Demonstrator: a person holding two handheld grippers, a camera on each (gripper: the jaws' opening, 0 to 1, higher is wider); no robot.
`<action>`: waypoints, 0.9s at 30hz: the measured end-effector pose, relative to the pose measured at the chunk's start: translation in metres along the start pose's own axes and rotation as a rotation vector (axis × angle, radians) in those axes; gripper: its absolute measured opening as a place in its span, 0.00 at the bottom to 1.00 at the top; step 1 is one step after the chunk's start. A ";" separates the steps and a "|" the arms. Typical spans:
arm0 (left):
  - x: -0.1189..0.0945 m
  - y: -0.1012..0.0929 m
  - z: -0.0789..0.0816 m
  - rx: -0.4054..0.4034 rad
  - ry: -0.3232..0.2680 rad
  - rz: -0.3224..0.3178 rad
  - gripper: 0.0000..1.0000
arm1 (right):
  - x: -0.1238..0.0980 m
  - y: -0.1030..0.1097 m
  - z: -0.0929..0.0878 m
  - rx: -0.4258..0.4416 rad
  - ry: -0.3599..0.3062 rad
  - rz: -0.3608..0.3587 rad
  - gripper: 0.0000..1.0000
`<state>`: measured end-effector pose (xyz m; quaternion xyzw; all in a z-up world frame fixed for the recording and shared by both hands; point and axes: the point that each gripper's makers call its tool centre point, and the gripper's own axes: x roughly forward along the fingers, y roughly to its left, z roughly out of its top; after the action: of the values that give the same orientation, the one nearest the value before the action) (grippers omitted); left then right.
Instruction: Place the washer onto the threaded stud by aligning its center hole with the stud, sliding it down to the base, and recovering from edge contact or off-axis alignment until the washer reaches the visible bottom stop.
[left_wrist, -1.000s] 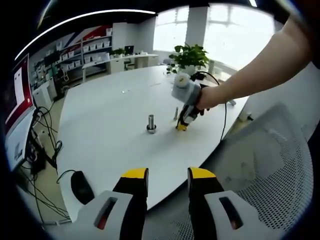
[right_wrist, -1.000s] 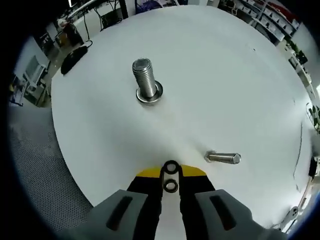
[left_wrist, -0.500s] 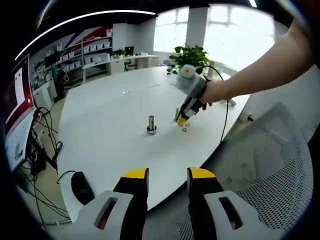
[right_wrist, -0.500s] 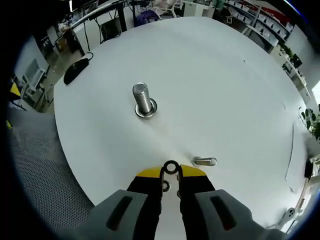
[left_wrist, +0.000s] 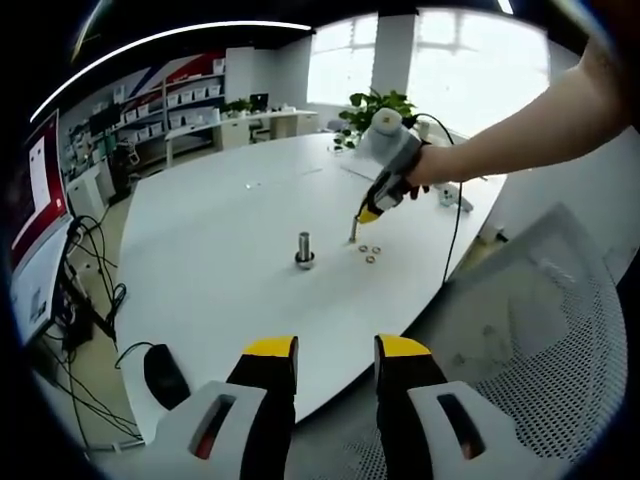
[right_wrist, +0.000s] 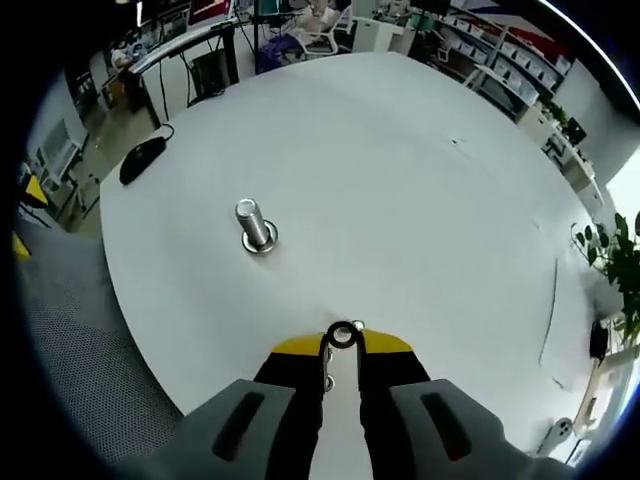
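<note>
Your right gripper (right_wrist: 342, 345), yellow-tipped, has its jaws clamped on a small dark metal ring washer (right_wrist: 343, 335), held upright at the tips, above the round white table (right_wrist: 420, 200). In the left gripper view, that same gripper (left_wrist: 369, 214) hangs over the table, tips pointing down, w/ your hand (left_wrist: 415, 170) on it.

The upright silver threaded stud (right_wrist: 251, 224) stands on its wide base, well apart from the held washer, toward the table's left side in the right gripper view; the stud (left_wrist: 303, 248) has no washer on it.

Two spare washers (left_wrist: 367, 253) lie flat on the table near a second upright bolt (left_wrist: 352, 230).

Your left gripper (left_wrist: 334, 352): jaws apart, nothing between them, off the table edge beside a grey mesh chair (left_wrist: 520, 340).

A black computer mouse (left_wrist: 163, 372) sits at the table's near edge.
</note>
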<state>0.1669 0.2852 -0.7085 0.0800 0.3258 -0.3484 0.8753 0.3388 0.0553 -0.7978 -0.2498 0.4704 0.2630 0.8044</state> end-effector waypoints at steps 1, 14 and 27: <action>0.000 0.000 0.000 -0.001 0.000 0.001 0.28 | 0.000 -0.001 0.000 -0.005 -0.001 -0.003 0.14; 0.001 0.001 -0.002 0.002 0.012 0.007 0.28 | 0.008 -0.008 0.000 -0.038 0.015 -0.023 0.14; 0.001 0.002 -0.003 0.000 0.016 0.009 0.28 | 0.017 -0.009 0.000 -0.041 0.028 -0.012 0.14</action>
<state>0.1668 0.2872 -0.7113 0.0844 0.3324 -0.3439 0.8741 0.3515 0.0519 -0.8120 -0.2726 0.4749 0.2642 0.7940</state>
